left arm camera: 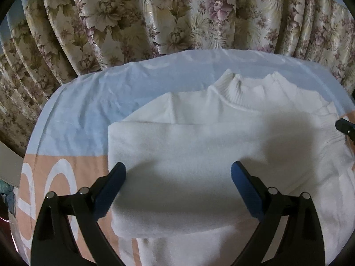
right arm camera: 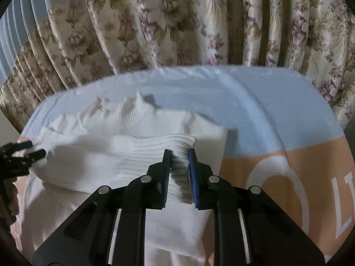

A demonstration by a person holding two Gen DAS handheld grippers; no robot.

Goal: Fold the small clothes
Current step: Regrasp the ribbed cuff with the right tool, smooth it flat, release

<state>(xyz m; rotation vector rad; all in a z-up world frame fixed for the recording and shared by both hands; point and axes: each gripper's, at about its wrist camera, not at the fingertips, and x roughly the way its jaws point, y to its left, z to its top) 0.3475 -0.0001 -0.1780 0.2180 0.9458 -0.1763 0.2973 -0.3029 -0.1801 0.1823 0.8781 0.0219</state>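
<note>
White ribbed-collar knit sweater (left arm camera: 221, 137) lies flat on the table under a pale blue and peach printed cloth (left arm camera: 73, 115), collar pointing at the floral pleated curtain (left arm camera: 155, 15) behind. Left tongs (left arm camera: 178, 169) spread wide, released, hovering over a sleeve already folded across the chest, gripping nothing. Right tongs (right arm camera: 179, 155) clenched on the ribbed cuff (right arm camera: 159, 148) of the other sleeve, which is bunched between the blue pads (right arm camera: 192, 166) and drawn in over the body. So: one sleeve looks done, the second is mid-fold and not laid down. Left to do, by my read: set that cuff flat, smooth, then fold the hem end up toward the collar. Lower hem runs out of frame, can't tell its state.
</note>
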